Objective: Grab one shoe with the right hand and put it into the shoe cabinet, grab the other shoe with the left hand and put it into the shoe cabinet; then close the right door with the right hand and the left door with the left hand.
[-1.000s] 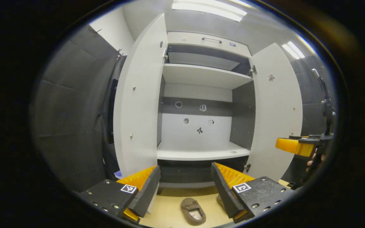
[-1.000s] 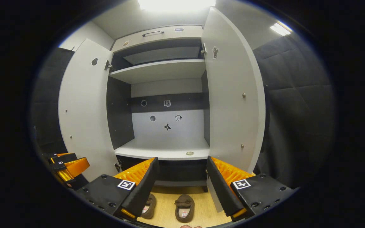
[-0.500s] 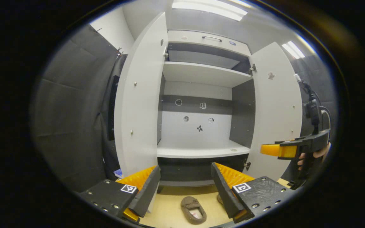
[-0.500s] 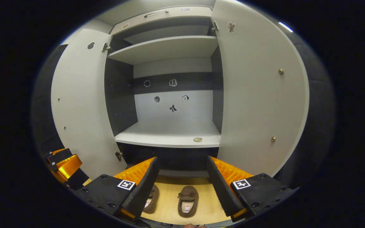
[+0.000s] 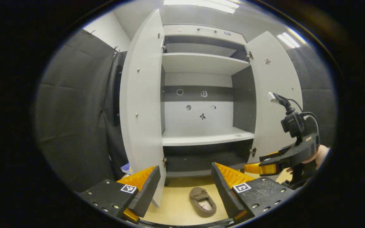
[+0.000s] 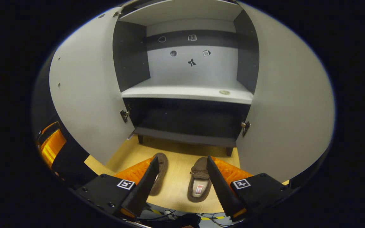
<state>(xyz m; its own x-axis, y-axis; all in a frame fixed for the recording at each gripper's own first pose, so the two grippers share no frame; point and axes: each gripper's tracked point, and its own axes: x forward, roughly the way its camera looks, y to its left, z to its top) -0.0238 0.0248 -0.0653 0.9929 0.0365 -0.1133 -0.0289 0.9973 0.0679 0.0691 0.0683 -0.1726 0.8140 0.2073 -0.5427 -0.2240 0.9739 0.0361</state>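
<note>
Both shoes lie on the floor before the open cabinet; the right gripper and left gripper are both spread, holding nothing.

Light comes from above: in the left gripper view, ceiling strip lights blaze at the top of the frame, slightly blown out, and the white cabinet doors read bright and even. The lowest compartment, centre of the right gripper view, sits in deep shadow. Both views are sharp at centre; fisheye distortion bows the doors outward toward the edges, where brightness falls off into soft, dim vignetting
</note>
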